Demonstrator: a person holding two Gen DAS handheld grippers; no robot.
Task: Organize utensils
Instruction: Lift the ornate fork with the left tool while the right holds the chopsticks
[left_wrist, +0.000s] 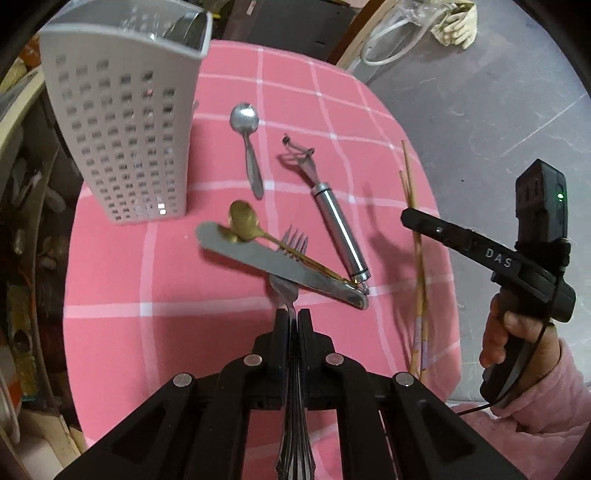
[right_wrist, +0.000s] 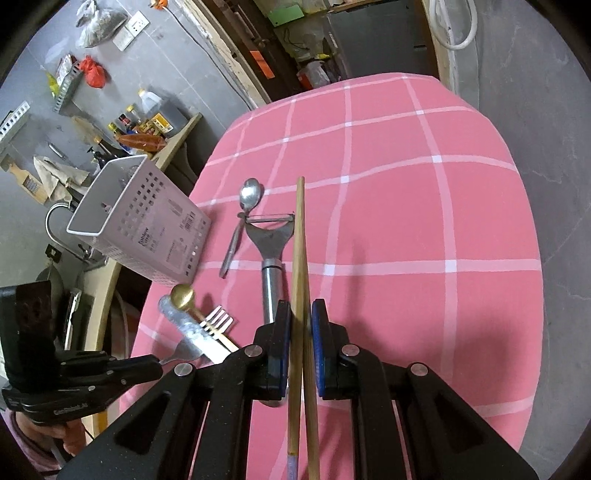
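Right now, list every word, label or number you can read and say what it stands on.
"DAS": white letters on the right gripper, seen from the left wrist camera.
White lettering on the left gripper: too blurred to read.
Printed label on the white perforated utensil holder: a brand word and small print, too small to read.
Labels on the bottles on the shelf: too small to read.
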